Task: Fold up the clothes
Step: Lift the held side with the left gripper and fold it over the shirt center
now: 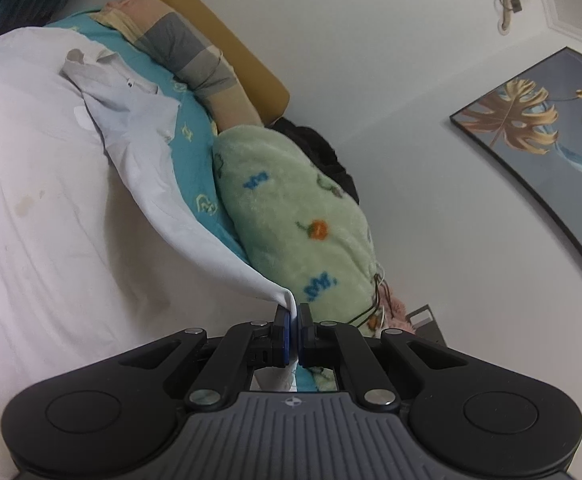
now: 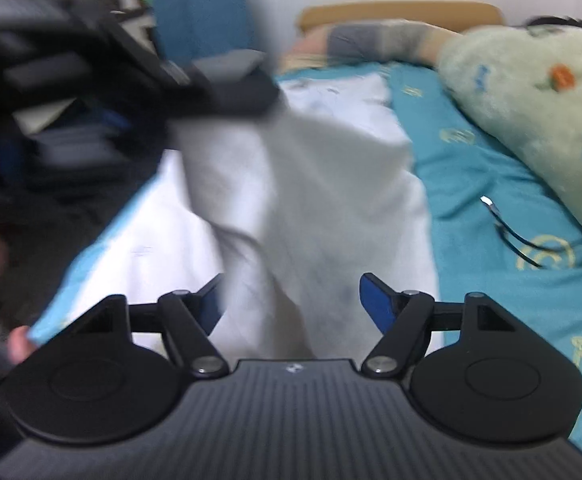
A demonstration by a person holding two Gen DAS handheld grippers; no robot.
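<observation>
A: Where is the shirt [image 1: 131,128]?

B: It lies on the bed [image 1: 195,152], next to the green blanket [image 1: 291,216]. The left gripper [image 1: 294,322] is pinched tight on one corner and holds it up off the bed.

A: And the right gripper [image 2: 291,300]?

B: Its fingers are wide apart. It holds nothing. White cloth hangs just in front of it.

A: What could go wrong?

B: Only a tiny bit of cloth sits in the left gripper. I think a hard pull could make the corner slip out. The right gripper's view looks blurry, so it may be going fast. It could grab the wrong spot or bunch the shirt up. The cord [image 2: 507,228] near the blanket might catch too.
</observation>
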